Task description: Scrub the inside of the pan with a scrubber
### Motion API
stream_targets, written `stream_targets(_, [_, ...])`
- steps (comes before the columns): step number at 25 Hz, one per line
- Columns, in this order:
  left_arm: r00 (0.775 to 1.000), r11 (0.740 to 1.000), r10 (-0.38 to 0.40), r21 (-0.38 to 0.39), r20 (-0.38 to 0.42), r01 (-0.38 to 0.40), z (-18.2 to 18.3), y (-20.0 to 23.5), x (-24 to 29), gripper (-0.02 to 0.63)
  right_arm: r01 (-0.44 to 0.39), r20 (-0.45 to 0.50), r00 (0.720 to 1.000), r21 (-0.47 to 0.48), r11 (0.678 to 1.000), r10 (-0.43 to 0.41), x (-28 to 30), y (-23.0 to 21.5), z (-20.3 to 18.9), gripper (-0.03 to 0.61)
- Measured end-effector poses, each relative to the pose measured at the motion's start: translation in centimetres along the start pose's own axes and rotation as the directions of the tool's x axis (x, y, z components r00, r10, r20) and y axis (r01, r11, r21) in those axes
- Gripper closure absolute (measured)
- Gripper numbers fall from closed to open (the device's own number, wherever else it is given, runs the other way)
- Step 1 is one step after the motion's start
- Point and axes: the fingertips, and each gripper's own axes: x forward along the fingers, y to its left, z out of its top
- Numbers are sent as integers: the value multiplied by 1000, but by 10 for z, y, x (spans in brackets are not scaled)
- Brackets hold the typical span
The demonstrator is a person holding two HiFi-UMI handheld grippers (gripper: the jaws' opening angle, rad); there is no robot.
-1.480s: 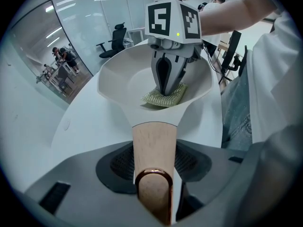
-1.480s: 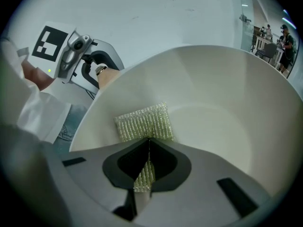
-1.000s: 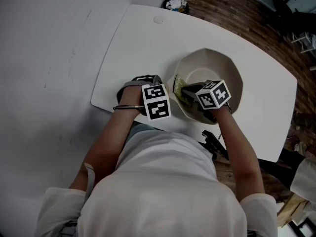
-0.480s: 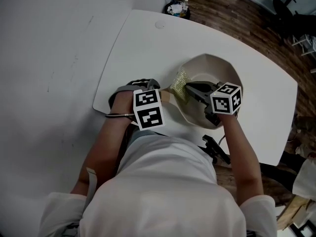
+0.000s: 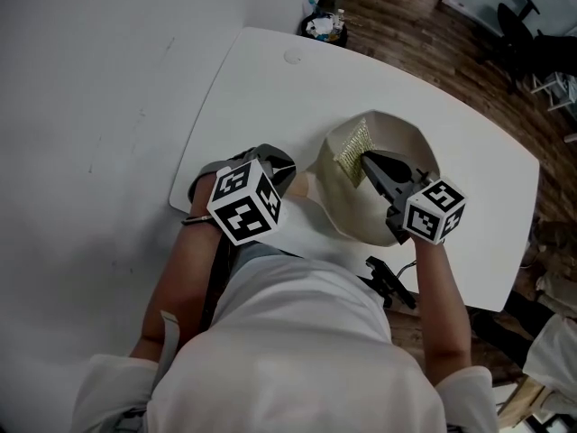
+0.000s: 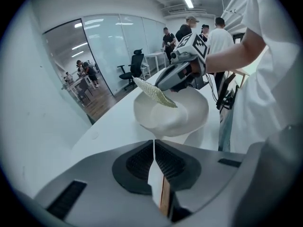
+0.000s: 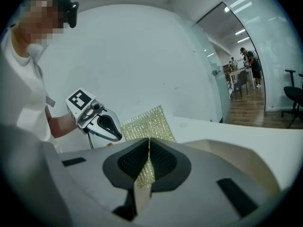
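Note:
A white pan [image 5: 388,188] with an angular rim sits tilted on the white table [image 5: 252,88]. Its pale handle [image 5: 304,186] points left into my left gripper [image 5: 287,175]. Those jaws have just been closing and are shut on the handle [image 6: 160,189], which shows as a thin white and brown slab between the pads. My right gripper [image 5: 368,159] reaches over the pan from the right, shut on a gold mesh scrubber [image 5: 354,150]. The scrubber [image 7: 144,124] sticks up past the right gripper [image 7: 149,143]. From the left gripper [image 6: 154,145] I see the scrubber [image 6: 156,92] hanging above the pan [image 6: 173,112].
A black cabled tool [image 5: 389,282] lies at the table's near edge. A small bin [image 5: 323,23] stands on the wooden floor beyond the far edge. A white wall runs along the left. Several people and an office chair [image 6: 135,69] are far behind.
Both grippers have risen. The right one has carried the scrubber from the pan's near-left rim up over the pan. The left gripper's marker cube has rolled and shifted left.

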Motion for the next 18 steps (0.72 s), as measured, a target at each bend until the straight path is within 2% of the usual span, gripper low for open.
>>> stream_targets(3, [998, 999, 23, -29, 57, -21, 7, 6, -5, 597, 53, 60, 997, -20, 998, -52, -14, -1, 16, 554])
stream_targets(5, [990, 997, 57, -66, 126, -49, 17, 13, -11, 600, 98, 98, 991, -38, 994, -94, -23, -3, 27, 554])
stream_targets(7, [972, 990, 106, -112, 208, -84, 28, 23, -19, 600, 157, 134, 980, -88, 984, -144, -32, -6, 36, 554])
stream_targets(10, [934, 974, 189, -181, 305, -138, 39, 39, -32, 600, 256, 196, 954, -149, 955, -225, -46, -10, 48, 554])
stream_targets(13, [885, 951, 272, -245, 378, -188, 48, 56, -48, 601, 335, 279, 916, -139, 932, -288, -64, -10, 65, 554])
stream_targets(15, [845, 931, 323, -303, 427, -203, 53, 67, -62, 601, 376, 323, 891, -129, 918, -320, -77, -8, 75, 554])
stream_targets(16, [818, 918, 350, -341, 456, -203, 55, 73, -70, 601, 395, 342, 878, -124, 910, -335, -83, -6, 80, 554])
stream_targets(18, [744, 879, 424, -432, 517, -201, 57, 86, -91, 601, 434, 378, 850, -109, 894, -366, -96, -4, 86, 554])
